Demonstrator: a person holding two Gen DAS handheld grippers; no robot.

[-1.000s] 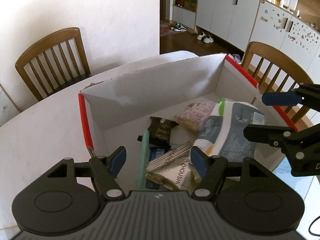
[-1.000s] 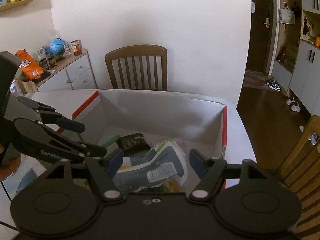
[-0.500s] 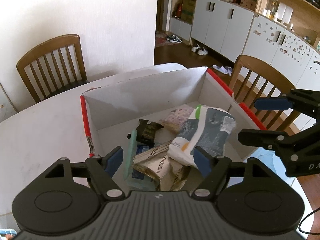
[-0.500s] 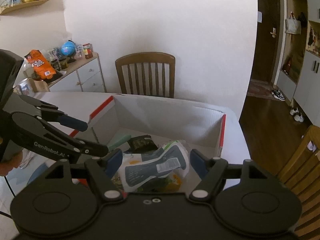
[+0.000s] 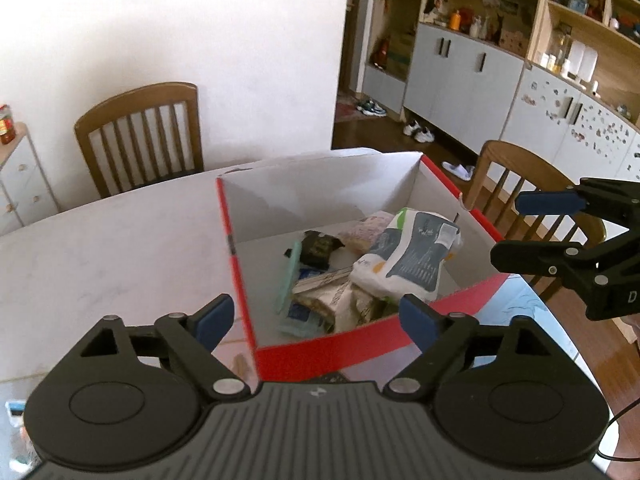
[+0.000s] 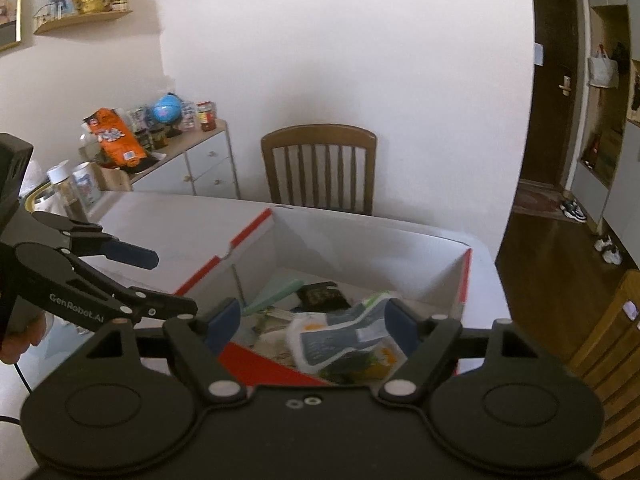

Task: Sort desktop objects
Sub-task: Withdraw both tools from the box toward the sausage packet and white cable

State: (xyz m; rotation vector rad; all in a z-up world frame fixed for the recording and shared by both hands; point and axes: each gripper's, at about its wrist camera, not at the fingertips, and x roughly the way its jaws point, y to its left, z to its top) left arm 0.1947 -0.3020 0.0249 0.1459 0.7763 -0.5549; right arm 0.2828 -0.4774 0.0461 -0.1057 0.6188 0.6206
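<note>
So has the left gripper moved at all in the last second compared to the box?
Yes. The left gripper has pulled back: its fingertips were over the contents inside the red-edged box, and now they sit outside its near wall.

The box (image 5: 400, 344) sits on the table (image 5: 112, 256), with one chair (image 5: 140, 136) behind the table and another (image 5: 520, 184) at its right. Inside the box, a pouch (image 5: 412, 256) lies on top of what appear to be smaller packets (image 5: 320, 296), right of a slim stick-shaped item (image 5: 289, 276).

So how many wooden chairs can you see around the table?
2. One wooden chair stands at the far side of the table, against the white wall. The other chair is at the right, beyond the red-edged box. More may be hidden.
</note>
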